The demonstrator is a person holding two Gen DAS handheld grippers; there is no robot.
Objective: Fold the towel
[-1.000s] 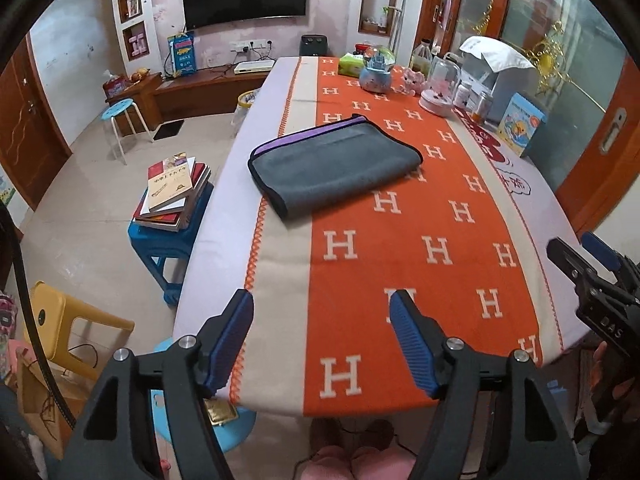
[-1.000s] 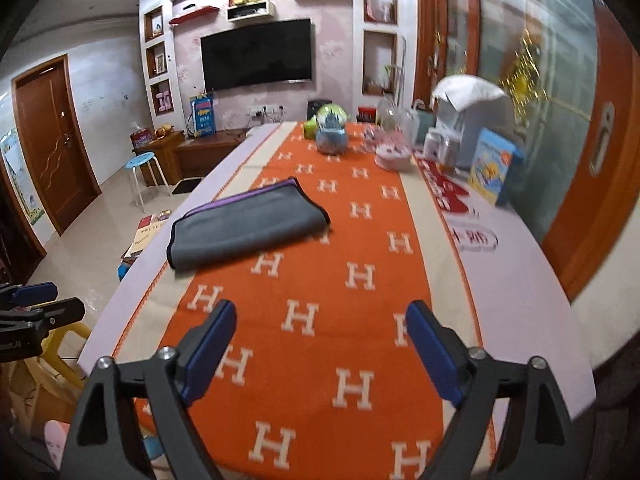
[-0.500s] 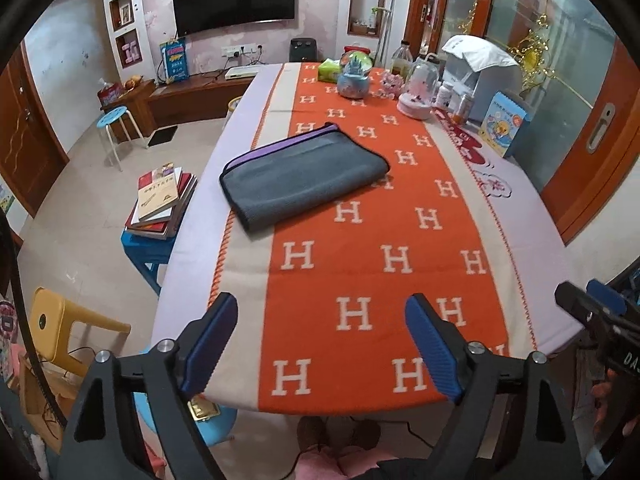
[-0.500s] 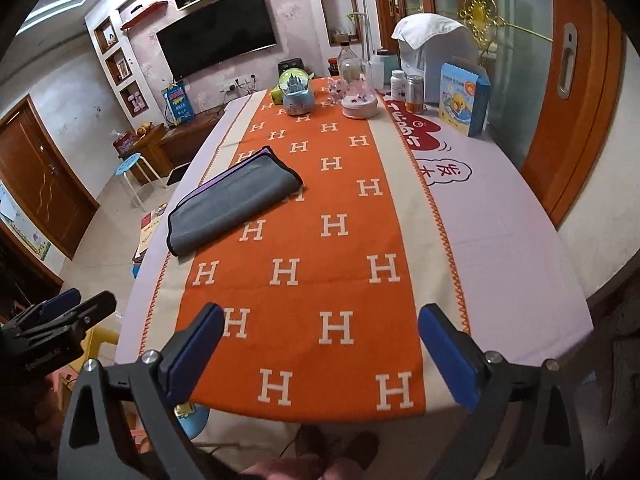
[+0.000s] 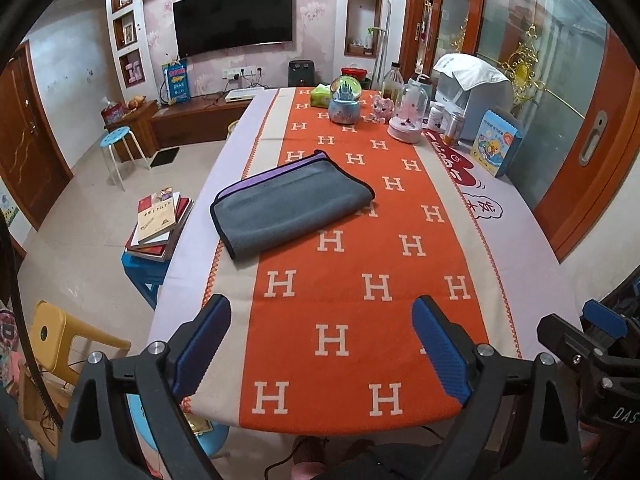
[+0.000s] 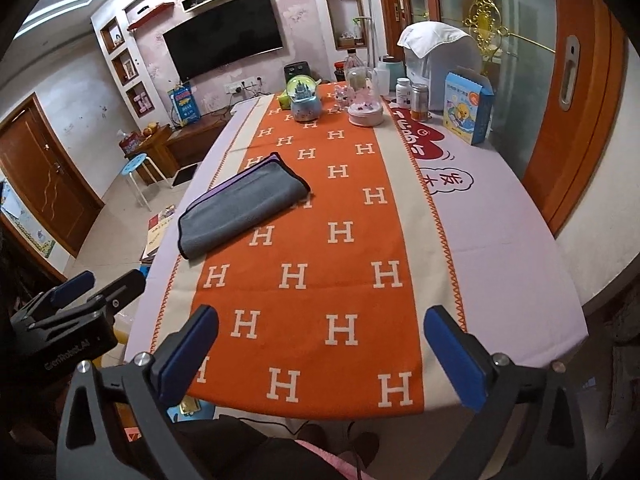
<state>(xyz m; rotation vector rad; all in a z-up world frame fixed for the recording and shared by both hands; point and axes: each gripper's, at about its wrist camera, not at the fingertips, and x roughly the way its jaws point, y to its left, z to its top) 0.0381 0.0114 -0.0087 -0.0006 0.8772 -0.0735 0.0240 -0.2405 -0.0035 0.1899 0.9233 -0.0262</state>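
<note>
A grey towel point(image 5: 290, 204) with a purple underside and dark trim lies folded flat on the left part of the table, half on the orange H-pattern cloth point(image 5: 360, 280). It also shows in the right wrist view point(image 6: 242, 208). My left gripper point(image 5: 322, 344) is open and empty, held back over the table's near edge, well short of the towel. My right gripper point(image 6: 322, 354) is open and empty, also over the near edge. Each gripper shows at the side of the other's view: the right one point(image 5: 592, 340) and the left one point(image 6: 80, 296).
At the table's far end stand a snow globe point(image 5: 345, 100), a pink glass dome point(image 5: 408, 118), bottles, a white covered appliance point(image 5: 472, 92) and a blue box point(image 5: 494, 142). Left of the table are a blue stool with books point(image 5: 158, 224) and a yellow stool point(image 5: 60, 336).
Both grippers have pulled back and risen away from the towel, so more of the table shows. The left jaws have opened wider. The towel has not moved.
</note>
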